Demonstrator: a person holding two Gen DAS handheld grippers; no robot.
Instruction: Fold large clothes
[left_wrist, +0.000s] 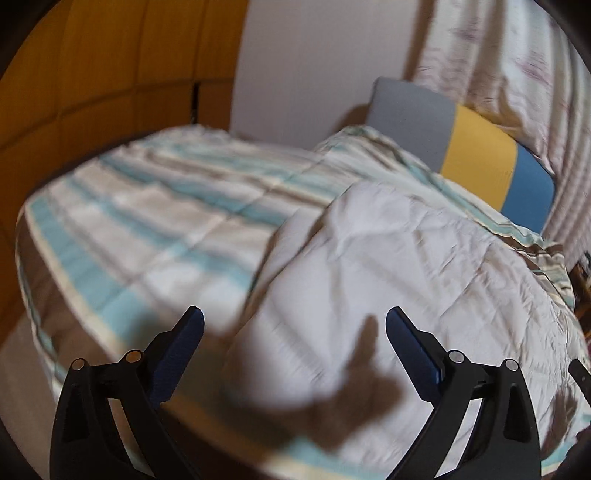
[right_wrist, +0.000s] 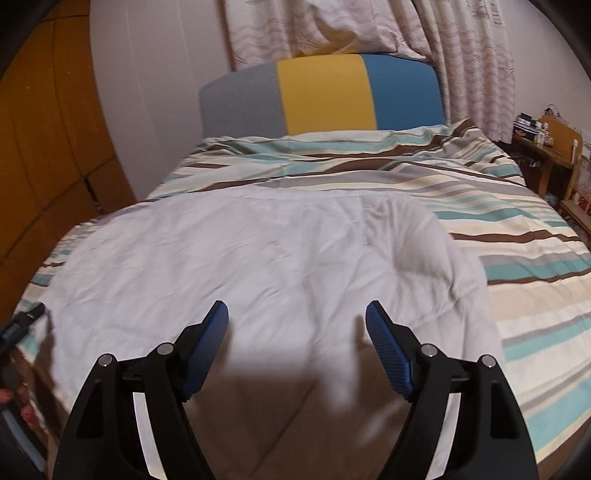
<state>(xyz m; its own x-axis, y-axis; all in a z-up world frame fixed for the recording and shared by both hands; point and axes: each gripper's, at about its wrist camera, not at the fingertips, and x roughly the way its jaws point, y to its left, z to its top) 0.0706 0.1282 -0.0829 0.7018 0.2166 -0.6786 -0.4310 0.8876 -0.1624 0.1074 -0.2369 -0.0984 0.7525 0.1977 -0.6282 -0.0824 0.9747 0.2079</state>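
White cloth (right_wrist: 258, 258), a large pale garment or sheet whose exact kind cannot be told, lies spread flat on the bed (right_wrist: 517, 229), on top of the striped cover (right_wrist: 424, 173). Its surface is wrinkled with soft creases, its far edge runs nearly straight across the bed, and its right far corner is rounded.

Right tool (right_wrist: 297, 314) hovers above the near part of the cloth, jaws spread wide and gripping nothing; its shadow falls on the fabric below. Left tool (left_wrist: 294, 319) is likewise released, its blue pads wide apart, over the cloth's (left_wrist: 406, 258) left edge, where the white fabric meets the striped cover (left_wrist: 155, 206); this view is blurred.

Beyond the cloth, the cover shows teal, brown, cream and grey stripes. At the bed's head stands a headboard (right_wrist: 321, 92) in grey, yellow and blue panels, with patterned curtains (right_wrist: 461, 55) behind it. A wooden bedside stand (right_wrist: 546, 147) is at the far right.
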